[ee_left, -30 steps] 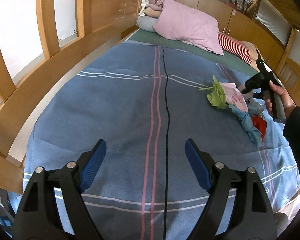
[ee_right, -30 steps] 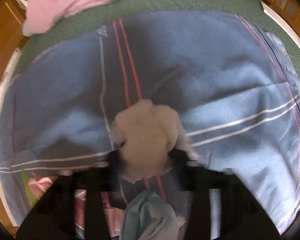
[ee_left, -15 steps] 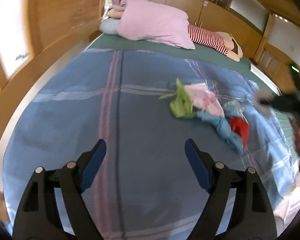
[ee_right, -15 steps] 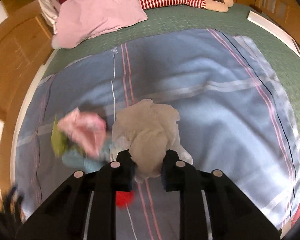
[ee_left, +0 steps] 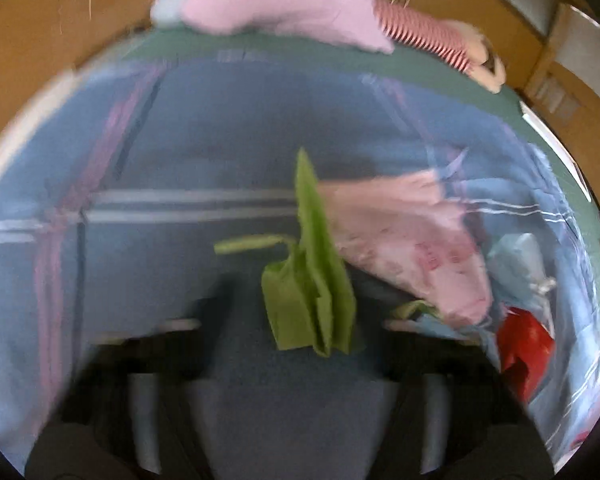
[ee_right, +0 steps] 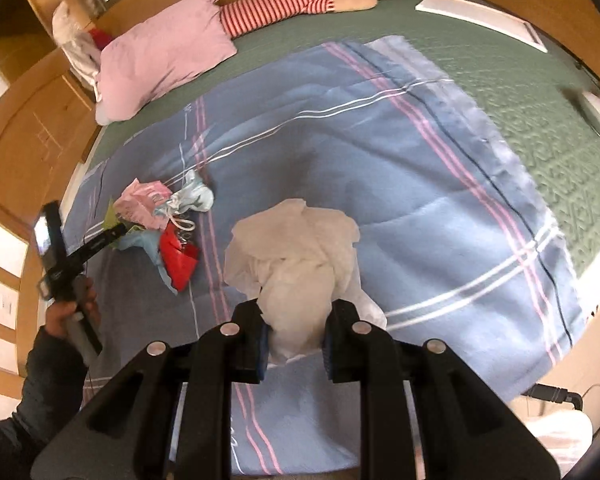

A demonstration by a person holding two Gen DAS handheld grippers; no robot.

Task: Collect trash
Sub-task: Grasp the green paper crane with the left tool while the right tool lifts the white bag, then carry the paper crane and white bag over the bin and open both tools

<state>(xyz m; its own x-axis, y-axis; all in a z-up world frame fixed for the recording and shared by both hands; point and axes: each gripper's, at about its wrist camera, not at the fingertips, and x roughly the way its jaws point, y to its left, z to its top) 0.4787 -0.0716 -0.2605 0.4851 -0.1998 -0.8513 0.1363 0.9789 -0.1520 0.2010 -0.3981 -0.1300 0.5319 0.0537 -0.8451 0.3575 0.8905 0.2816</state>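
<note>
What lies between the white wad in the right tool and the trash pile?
Only bare blue blanket separates white wad from pile, per right wrist view.

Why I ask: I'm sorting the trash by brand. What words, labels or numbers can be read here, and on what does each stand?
Nothing can be read clearly.
Pink bag: red print, too blurred to read.
Blue blanket: small pale mark beside the pink stripes, too small to read.
</note>
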